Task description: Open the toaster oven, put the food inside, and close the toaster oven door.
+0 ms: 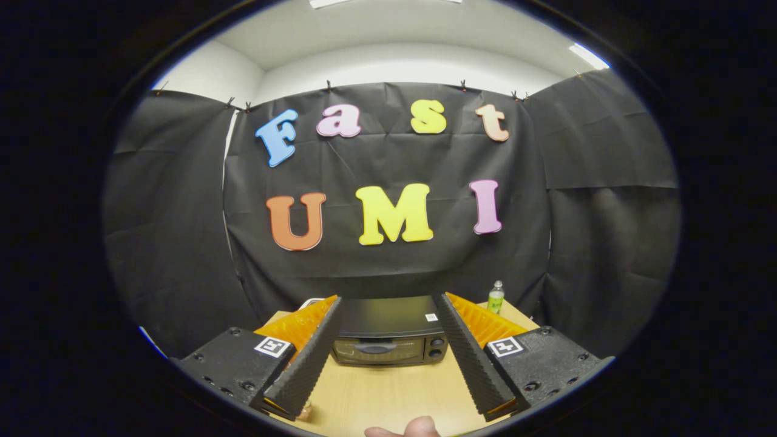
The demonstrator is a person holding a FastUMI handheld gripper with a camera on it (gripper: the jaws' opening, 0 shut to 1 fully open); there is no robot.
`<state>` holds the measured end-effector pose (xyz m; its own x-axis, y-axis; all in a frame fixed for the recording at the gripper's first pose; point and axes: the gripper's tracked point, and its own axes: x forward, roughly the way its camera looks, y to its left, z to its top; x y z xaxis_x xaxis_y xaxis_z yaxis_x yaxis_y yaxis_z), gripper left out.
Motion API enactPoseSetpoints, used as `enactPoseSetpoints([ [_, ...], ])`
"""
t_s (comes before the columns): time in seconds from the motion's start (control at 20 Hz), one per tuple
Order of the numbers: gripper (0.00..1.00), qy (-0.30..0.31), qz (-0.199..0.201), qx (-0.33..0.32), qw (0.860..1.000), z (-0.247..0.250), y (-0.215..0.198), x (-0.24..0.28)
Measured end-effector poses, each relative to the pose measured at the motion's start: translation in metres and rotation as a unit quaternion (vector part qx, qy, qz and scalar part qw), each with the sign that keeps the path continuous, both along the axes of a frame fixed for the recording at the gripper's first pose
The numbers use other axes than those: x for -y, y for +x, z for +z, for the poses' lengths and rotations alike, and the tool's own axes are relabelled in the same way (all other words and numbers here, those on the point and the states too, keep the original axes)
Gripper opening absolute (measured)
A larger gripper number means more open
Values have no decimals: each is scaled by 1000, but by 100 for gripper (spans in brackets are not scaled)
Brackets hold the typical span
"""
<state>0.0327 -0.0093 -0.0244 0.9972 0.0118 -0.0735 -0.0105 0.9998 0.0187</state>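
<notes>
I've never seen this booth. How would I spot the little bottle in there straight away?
Find the light wooden table in front of the black cloth wall, with the black toaster oven at its far side, door shut, seen between the open gripper's fingers. The bottle stands upright beside the oven, toward the table's far corner. It is the one clear thing there, with a green label.
</notes>
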Motion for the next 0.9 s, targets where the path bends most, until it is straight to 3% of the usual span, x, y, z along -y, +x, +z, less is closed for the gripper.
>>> enactPoseSetpoints([
  [0.45,100,1,30,-44,999,-55,71,-17],
  [0.9,100,-8,41,-121,992,-165,183,-28],
])
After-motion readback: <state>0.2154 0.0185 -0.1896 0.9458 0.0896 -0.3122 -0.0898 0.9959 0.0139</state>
